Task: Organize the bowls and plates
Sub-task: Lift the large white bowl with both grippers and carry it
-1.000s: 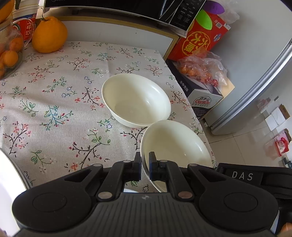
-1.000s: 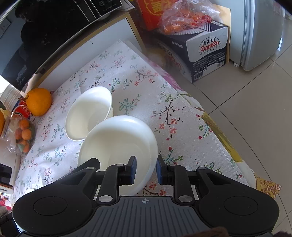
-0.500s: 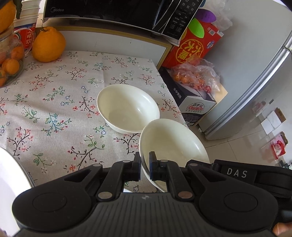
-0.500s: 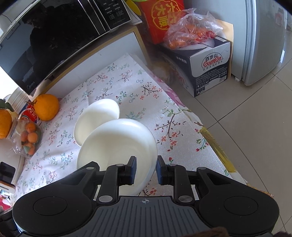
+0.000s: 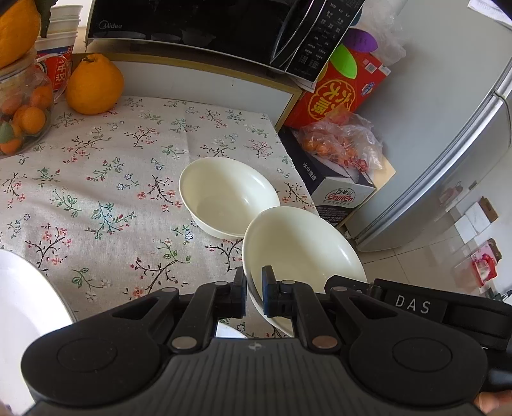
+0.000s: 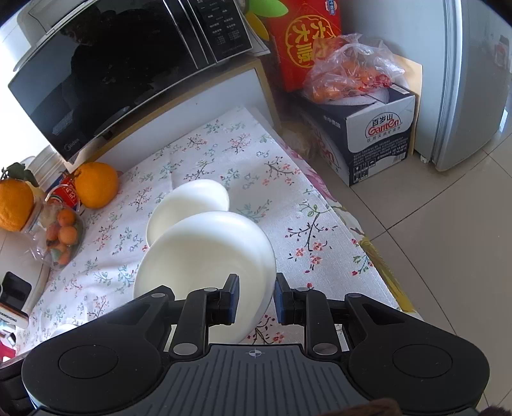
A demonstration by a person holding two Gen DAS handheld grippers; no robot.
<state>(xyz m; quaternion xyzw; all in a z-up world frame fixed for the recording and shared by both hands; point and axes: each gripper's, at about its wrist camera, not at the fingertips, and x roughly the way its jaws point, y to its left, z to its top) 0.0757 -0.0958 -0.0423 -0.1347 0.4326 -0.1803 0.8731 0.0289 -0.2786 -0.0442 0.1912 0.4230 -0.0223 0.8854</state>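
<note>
A bowl (image 5: 300, 249) is pinched at its rim by the left gripper (image 5: 254, 288). It is held just right of the other bowl (image 5: 227, 195). The right gripper (image 6: 254, 297) seems closed on it too.

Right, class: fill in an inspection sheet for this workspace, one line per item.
Surface: floral tablecloth.
Job's things: tilted cream ceramic bowl nearest; second cream bowl upright behind it; white plate edge at left.
Clutter: large orange citrus fruit, glass jar of small oranges.
Grippers: left gripper and right gripper both shut on the tilted bowl's rim.
Cables: nothing seen.
Surroundings: black microwave, grey fridge, cardboard box.
</note>
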